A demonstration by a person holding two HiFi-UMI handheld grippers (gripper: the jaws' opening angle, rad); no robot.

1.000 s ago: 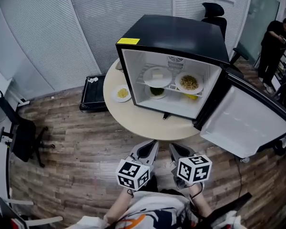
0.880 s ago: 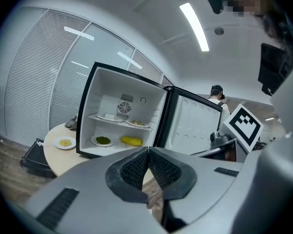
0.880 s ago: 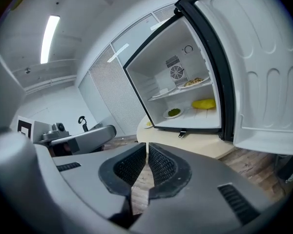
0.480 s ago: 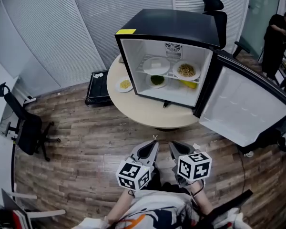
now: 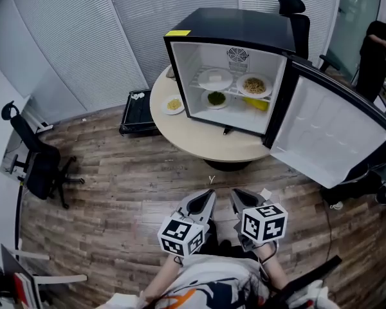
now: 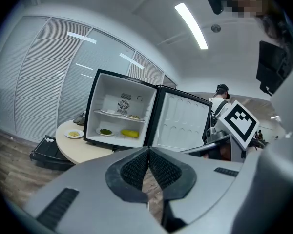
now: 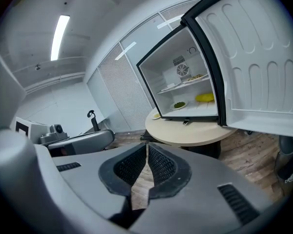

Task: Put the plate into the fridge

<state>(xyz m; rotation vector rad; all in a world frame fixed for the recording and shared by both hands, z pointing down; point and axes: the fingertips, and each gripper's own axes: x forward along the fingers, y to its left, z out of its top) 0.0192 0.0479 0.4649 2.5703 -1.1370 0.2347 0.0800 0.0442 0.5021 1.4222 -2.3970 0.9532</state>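
Observation:
A small white plate (image 5: 174, 104) of yellow food sits on the round table (image 5: 206, 148), just left of the black fridge (image 5: 235, 40). The fridge door (image 5: 334, 140) hangs wide open to the right. Inside, two plates rest on the wire shelf (image 5: 231, 82), with a green dish and something yellow below. My left gripper (image 5: 209, 197) and right gripper (image 5: 235, 196) are held side by side near my body over the wooden floor, well short of the table. Both are shut and empty. The plate (image 6: 74, 133) shows far ahead in the left gripper view, past the closed left gripper (image 6: 149, 149).
A black office chair (image 5: 35, 166) stands at the left. A low black crate (image 5: 136, 111) lies on the floor beside the table. A person (image 5: 376, 50) stands at the far right, and another chair (image 5: 296, 15) is behind the fridge. A small dark object (image 5: 226, 131) lies before the fridge.
The table and fridge look smaller and farther off in the head view than a second ago. Both grippers keep the same place near my body, still shut.

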